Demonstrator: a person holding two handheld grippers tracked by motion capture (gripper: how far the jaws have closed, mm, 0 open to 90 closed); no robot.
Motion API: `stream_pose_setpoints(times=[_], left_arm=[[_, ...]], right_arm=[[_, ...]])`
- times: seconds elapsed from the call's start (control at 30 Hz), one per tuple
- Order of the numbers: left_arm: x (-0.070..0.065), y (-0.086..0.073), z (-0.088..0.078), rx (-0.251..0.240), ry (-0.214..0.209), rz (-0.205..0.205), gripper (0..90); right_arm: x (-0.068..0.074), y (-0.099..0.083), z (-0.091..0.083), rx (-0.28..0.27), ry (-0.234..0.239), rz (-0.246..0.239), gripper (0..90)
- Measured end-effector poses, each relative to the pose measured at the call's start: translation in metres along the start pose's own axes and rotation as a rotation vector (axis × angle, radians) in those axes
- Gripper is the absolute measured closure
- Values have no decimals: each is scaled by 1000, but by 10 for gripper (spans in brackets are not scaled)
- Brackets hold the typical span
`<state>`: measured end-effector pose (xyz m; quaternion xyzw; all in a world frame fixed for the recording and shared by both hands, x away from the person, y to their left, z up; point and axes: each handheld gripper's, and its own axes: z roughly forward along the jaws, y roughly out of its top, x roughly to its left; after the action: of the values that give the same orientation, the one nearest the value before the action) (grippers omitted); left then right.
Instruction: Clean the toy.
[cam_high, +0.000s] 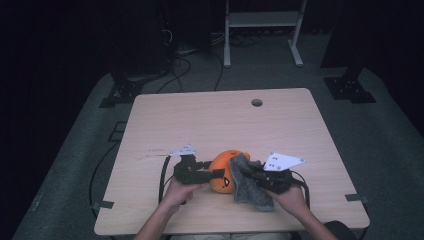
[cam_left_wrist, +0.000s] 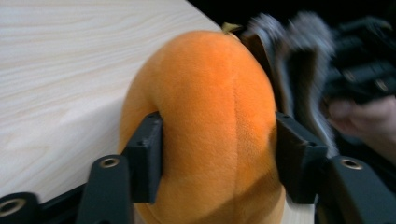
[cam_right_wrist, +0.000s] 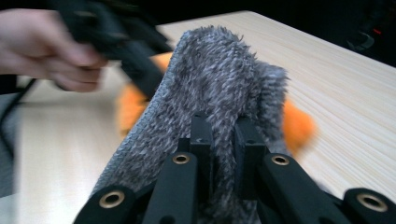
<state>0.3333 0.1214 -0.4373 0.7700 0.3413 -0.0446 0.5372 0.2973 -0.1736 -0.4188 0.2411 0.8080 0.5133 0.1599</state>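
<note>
An orange plush toy (cam_high: 222, 166) lies near the front middle of the wooden table (cam_high: 210, 120). My left gripper (cam_high: 217, 173) comes at it from the left and is shut on it; in the left gripper view the pads (cam_left_wrist: 149, 154) dent both sides of the plush toy (cam_left_wrist: 210, 107). A grey fuzzy cloth (cam_high: 246, 189) drapes over the toy's right side. My right gripper (cam_high: 253, 175) is shut on that cloth, and in the right gripper view its jaws (cam_right_wrist: 223, 140) pinch a fold of the grey cloth (cam_right_wrist: 215, 79), with the orange toy (cam_right_wrist: 296, 126) showing behind it.
A round cable hole (cam_high: 256, 102) sits near the table's far edge. Beyond the table, cables (cam_high: 180, 65) run over the grey floor and a white metal frame (cam_high: 262, 20) stands at the back. The far half of the tabletop is bare wood.
</note>
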Motion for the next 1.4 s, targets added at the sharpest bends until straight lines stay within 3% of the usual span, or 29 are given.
stream_pose_setpoints(times=[0.1,0.17,0.23,0.3,0.37,0.4,0.47,0.53,0.6,0.67,0.73,0.83,0.9,0.97,1.0,1.1,1.17,1.2,1.27,1.33,1.4], left_arm=[[0,1,1,-7,14,3,245],[-1,1,1,-12,29,12,269],[-5,0,3,-42,40,20,363],[-10,4,8,-51,43,40,405],[-14,7,9,-51,55,60,405],[-13,7,8,-52,50,57,394],[-9,4,6,-42,52,41,318],[-7,4,5,-32,57,30,216],[-7,3,6,-28,57,25,227],[-13,4,8,-28,76,81,323],[-27,6,12,-10,118,227,386],[-56,4,19,32,174,502,405],[-60,2,21,29,167,533,400],[-57,2,20,24,156,514,362],[-55,3,20,16,161,484,305],[-43,6,22,42,188,333,133],[-35,5,23,73,154,249,138],[-35,4,22,66,156,269,208],[-42,3,20,63,185,383,336],[-50,4,19,52,185,469,383],[-56,2,20,65,169,558,395]], right_arm=[[-18,-6,2,33,-45,71,801],[-24,-10,0,49,-66,95,801],[-21,-9,-2,28,-49,95,801],[-7,-2,-2,-10,-6,51,801],[9,6,3,-23,-6,-32,801],[11,7,4,-21,-19,-43,801],[0,4,3,-13,-30,5,803],[-13,-2,0,4,-75,48,803],[-22,-8,-1,31,-93,87,803],[-20,-7,-2,19,-68,86,802],[-11,0,-3,-19,-21,60,802],[6,16,-4,-60,8,-31,802],[3,21,-8,-78,-1,-30,802],[-5,20,-13,-80,-26,-11,802],[-9,19,-15,-72,-37,-3,803],[-17,12,-13,-2,-40,21,804],[-14,9,-10,19,-21,19,804],[-12,10,-9,22,-16,8,804],[-6,13,-7,17,8,-11,803],[-7,18,-10,-13,-13,-19,803],[-15,21,-17,-55,-39,11,803]])
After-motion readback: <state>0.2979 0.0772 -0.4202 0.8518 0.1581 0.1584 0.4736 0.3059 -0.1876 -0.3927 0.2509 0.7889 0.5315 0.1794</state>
